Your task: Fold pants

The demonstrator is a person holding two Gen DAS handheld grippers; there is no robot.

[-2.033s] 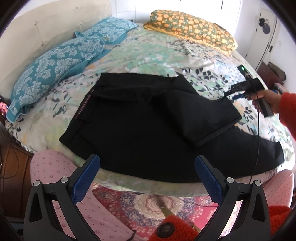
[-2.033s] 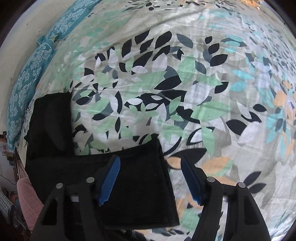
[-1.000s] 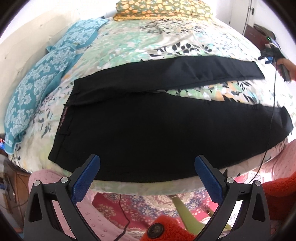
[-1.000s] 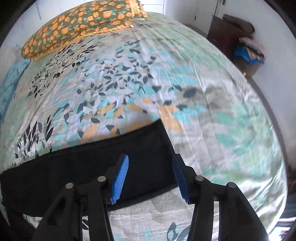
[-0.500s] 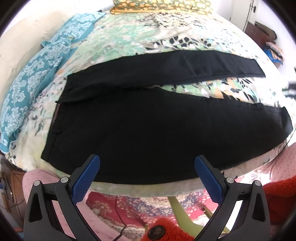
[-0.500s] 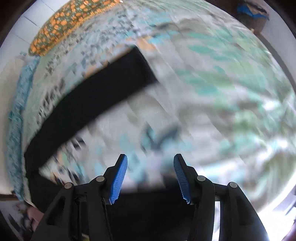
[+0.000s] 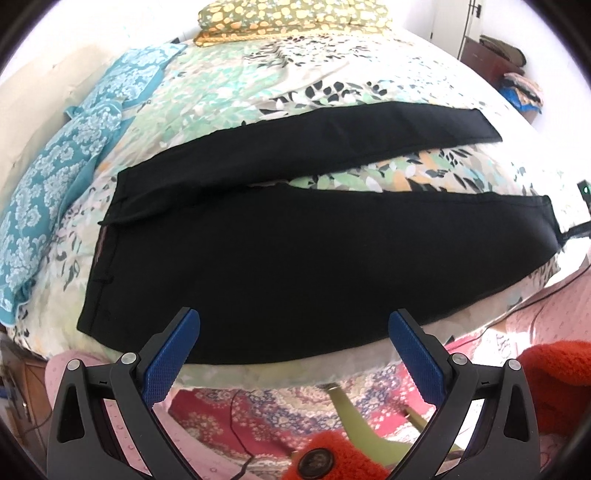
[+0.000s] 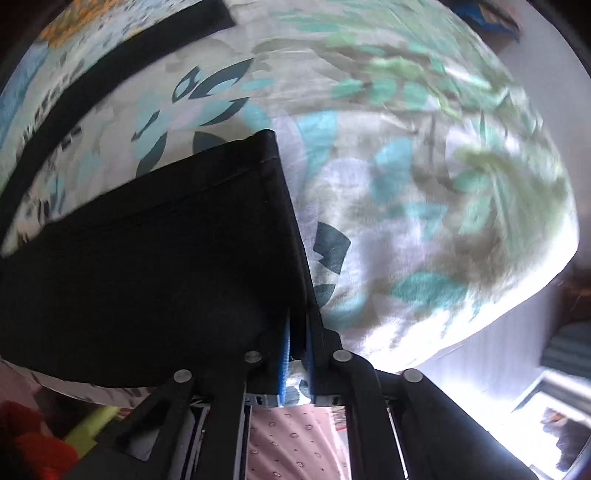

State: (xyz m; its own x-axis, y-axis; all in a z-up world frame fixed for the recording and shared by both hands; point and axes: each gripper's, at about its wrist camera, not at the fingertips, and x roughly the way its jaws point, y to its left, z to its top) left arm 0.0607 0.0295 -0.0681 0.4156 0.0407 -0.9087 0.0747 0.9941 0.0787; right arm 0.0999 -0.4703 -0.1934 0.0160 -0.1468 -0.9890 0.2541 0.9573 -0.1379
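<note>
Item: black fabric pants point(image 7: 280, 236), spread legs apart on the leaf-print bedspread point(image 7: 332, 66). Right gripper point(image 8: 295, 332): fingers pinched nearly closed on the near leg's hem corner. Left gripper point(image 7: 293, 345): wide open, empty, above the near edge. Carry your hem across onto the far leg, keeping it taut.

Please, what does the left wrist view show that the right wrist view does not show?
Only the left wrist view shows the waistband, the blue pillows, the orange-patterned pillow and the open left tool above the near edge. Only the right wrist view shows the right tool closed on the near leg's hem corner. Both show the black pants lying spread, legs apart, on the leaf-print bedcover.
</note>
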